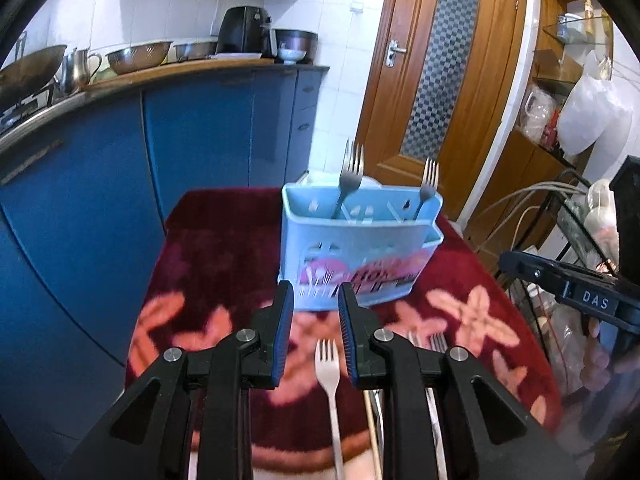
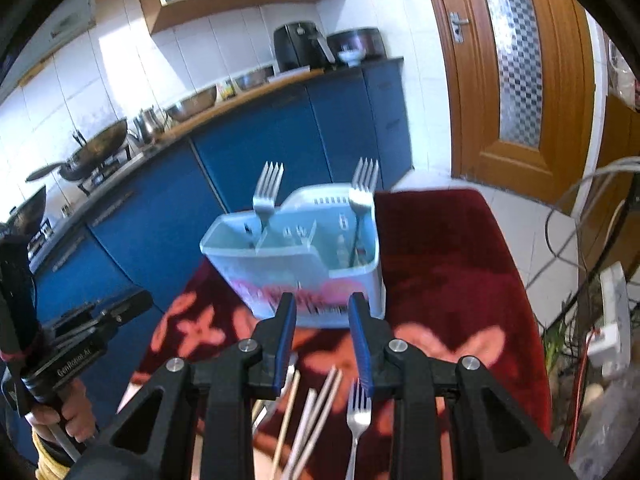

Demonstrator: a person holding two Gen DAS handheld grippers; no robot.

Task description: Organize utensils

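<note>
Two forks (image 1: 351, 176) stand in caddy (image 1: 360, 256) on worktop (image 1: 224, 240); loose forks lie nearer. Both hand-held grippers empty, jaws apart: left (image 1: 316, 300) over white fork (image 1: 327, 364), right (image 2: 322, 312) over steel fork (image 2: 359, 408). Recommended: lower, clamp handle mid-length, lift level, insert handle-first.

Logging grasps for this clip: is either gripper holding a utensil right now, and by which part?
Nothing is held: the left gripper and right gripper both stand open and empty.

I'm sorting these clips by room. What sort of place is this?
Most likely a home kitchen: a wok on a stove, steel bowls and an air fryer along a counter over blue cabinets, with tiled walls behind.
</note>
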